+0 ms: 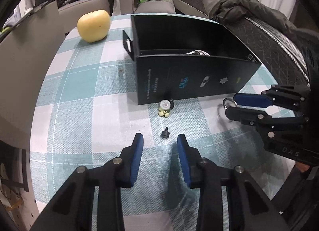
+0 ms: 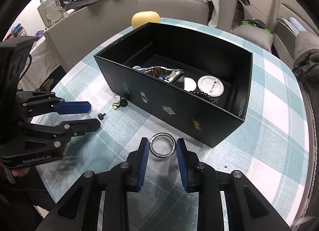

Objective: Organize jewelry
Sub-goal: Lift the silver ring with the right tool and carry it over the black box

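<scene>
A black open box (image 1: 191,77) stands on the checked tablecloth; it also shows in the right wrist view (image 2: 179,111). It holds a metal watch (image 2: 165,73), a white round badge (image 2: 211,86) and a black bead bracelet (image 2: 203,94). A silver ring (image 2: 162,148) sits between my right gripper's (image 2: 162,149) blue pads, touching both; the ring also shows in the left wrist view (image 1: 229,103). My left gripper (image 1: 160,138) is open, with a small black stud (image 1: 164,132) just ahead of its tips. A yellow-green earring (image 1: 164,109) lies by the box front.
A yellow apple (image 1: 93,25) sits at the far side of the table. Grey sofas with clothes and a dark jacket (image 1: 249,9) surround the table. The table's round edge (image 2: 49,171) runs close to the left gripper (image 2: 93,117).
</scene>
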Demonstrator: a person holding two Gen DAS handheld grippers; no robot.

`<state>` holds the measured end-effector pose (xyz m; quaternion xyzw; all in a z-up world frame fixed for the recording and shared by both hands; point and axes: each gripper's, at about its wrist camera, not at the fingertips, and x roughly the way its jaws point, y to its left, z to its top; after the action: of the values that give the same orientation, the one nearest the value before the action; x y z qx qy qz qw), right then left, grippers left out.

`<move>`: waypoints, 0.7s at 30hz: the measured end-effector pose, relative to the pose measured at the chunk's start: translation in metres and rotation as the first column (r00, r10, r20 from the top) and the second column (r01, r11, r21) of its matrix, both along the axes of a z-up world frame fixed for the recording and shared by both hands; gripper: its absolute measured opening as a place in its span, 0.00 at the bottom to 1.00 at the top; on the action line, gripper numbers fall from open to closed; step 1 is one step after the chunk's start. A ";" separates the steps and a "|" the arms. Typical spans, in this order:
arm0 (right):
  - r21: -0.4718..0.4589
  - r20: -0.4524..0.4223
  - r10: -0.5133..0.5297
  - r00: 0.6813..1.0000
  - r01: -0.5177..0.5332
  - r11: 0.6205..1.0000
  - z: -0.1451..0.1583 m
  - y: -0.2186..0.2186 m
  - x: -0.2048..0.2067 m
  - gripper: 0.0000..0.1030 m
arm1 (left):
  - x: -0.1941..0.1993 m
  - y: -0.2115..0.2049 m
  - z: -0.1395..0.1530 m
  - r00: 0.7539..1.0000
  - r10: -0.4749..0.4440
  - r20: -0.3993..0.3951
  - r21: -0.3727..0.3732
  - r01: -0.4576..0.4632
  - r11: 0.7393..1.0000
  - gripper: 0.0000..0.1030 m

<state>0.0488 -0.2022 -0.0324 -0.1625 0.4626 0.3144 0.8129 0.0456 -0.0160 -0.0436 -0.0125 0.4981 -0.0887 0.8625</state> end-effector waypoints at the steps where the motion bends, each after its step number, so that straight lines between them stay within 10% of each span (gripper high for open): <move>1: 0.001 0.000 0.002 1.000 -0.002 1.000 0.000 0.001 -0.001 0.26 | 0.000 -0.001 -0.001 1.000 -0.003 0.001 0.009 0.003 1.000 0.24; 9: 0.003 0.003 0.000 1.000 0.000 1.000 0.003 -0.005 -0.004 0.26 | 0.003 -0.011 -0.002 0.999 -0.024 0.029 0.061 0.022 0.998 0.05; 21: 0.078 0.043 -0.009 0.999 0.005 0.997 0.027 -0.018 -0.008 0.26 | -0.004 -0.024 0.019 0.991 -0.084 0.109 0.051 0.078 0.996 0.04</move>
<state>0.0405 -0.2204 -0.0051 -0.1359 0.4329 0.3257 0.8295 0.0420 -0.0400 -0.0245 0.0328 0.4515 -0.1125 0.8845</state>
